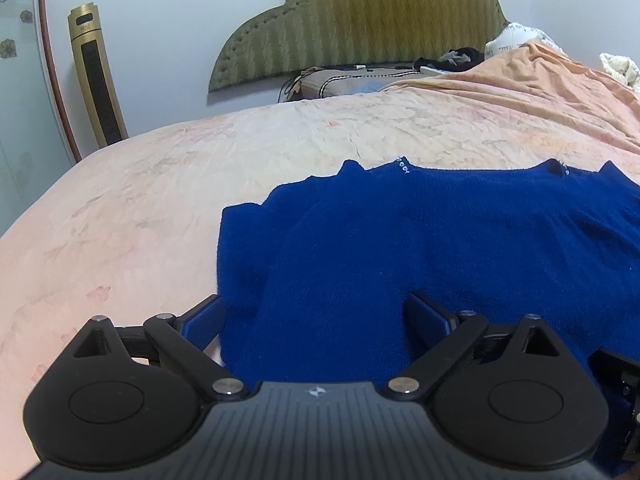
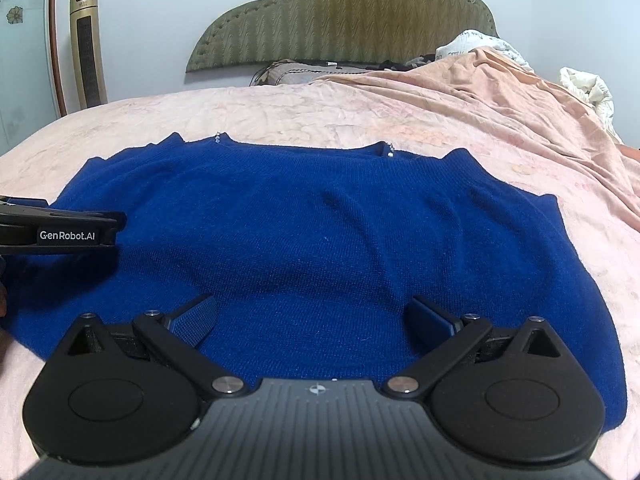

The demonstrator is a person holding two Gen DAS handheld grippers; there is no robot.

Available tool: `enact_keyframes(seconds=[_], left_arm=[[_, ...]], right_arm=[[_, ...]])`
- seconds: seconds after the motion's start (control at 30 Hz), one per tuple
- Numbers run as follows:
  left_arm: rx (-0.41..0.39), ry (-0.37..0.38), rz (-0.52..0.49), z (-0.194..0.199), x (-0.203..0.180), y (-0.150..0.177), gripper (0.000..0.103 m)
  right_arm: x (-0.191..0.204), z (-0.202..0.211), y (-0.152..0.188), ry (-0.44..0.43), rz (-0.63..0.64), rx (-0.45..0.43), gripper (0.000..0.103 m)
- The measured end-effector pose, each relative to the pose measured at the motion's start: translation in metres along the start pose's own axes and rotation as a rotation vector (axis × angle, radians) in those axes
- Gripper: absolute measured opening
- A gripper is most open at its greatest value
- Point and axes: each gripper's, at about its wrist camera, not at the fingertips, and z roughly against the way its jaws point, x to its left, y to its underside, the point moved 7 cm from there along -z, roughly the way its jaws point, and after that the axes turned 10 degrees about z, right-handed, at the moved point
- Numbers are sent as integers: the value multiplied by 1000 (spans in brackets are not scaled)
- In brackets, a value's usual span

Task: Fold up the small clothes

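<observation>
A small dark blue knit sweater (image 2: 320, 240) lies flat on the bed, neckline away from me, with small beads at both ends of the collar. It also shows in the left wrist view (image 1: 420, 248). My left gripper (image 1: 316, 312) is open and empty, low over the sweater's near left edge; its left finger is past the edge, over the bedsheet. My right gripper (image 2: 314, 316) is open and empty, low over the sweater's near hem, about the middle. The left gripper's body (image 2: 60, 232) shows at the left of the right wrist view.
The pink bedsheet (image 1: 160, 200) spreads to the left and beyond the sweater. A rumpled orange blanket (image 2: 500, 92) and white bedding (image 2: 588, 88) lie at the far right. A green headboard (image 2: 344, 16), a pillow and a tall gold heater (image 1: 96, 76) stand at the back.
</observation>
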Motion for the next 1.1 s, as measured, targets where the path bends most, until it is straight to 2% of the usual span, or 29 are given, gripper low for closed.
enact_keyframes(seconds=[0.23, 0.5, 1.1], left_arm=[[6, 18, 34, -2, 4, 1, 98], [51, 72, 129, -7, 15, 2, 101], [55, 93, 146, -7, 16, 2, 103]], right_arm=[[0, 0, 0, 0, 0, 0, 103], [0, 0, 0, 1, 0, 0, 103], [0, 0, 0, 1, -1, 0, 103]])
